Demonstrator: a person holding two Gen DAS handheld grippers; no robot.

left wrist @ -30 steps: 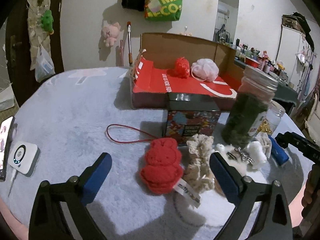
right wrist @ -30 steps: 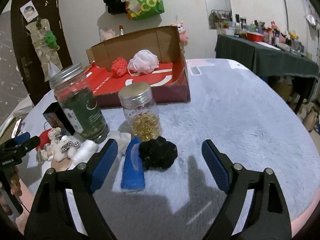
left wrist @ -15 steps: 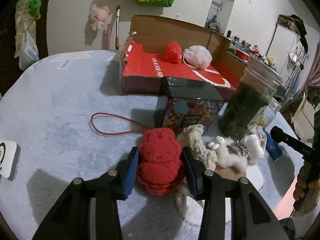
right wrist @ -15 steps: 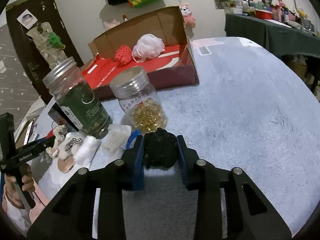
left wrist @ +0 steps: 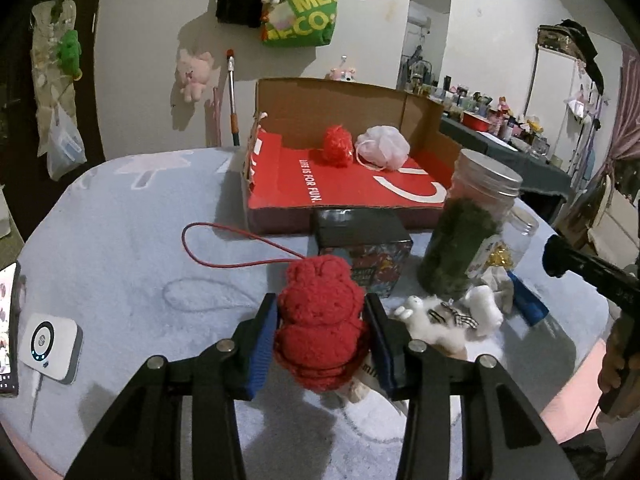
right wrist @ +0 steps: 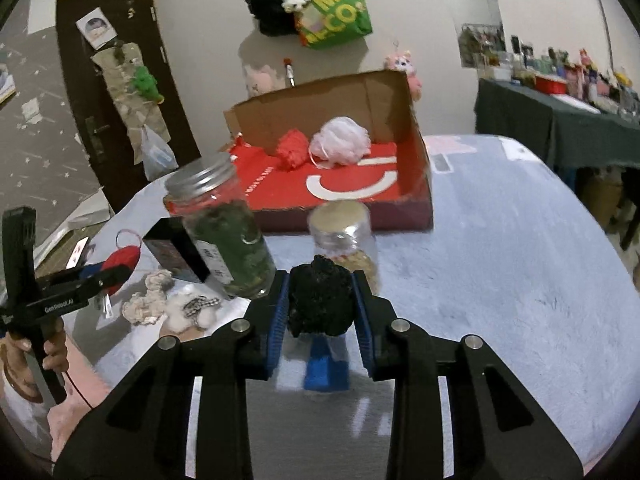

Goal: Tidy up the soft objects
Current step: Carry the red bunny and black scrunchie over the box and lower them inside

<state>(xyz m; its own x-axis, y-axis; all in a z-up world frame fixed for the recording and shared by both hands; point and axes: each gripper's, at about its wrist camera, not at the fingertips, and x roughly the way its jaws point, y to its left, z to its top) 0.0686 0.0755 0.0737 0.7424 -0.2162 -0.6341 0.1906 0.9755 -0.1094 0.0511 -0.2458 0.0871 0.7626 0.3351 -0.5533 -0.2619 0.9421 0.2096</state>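
The left gripper [left wrist: 322,322] squeezes a red fuzzy toy [left wrist: 320,320] between its blue pads, just above the pale blue table [left wrist: 120,220]. The toy's red string [left wrist: 224,248] trails back over the table. The right gripper [right wrist: 322,304] pinches a black fluffy ball [right wrist: 320,300] in front of two jars. Behind them, a cardboard box [right wrist: 360,100] holds a red pom [right wrist: 294,148] and a pink puff [right wrist: 342,140].
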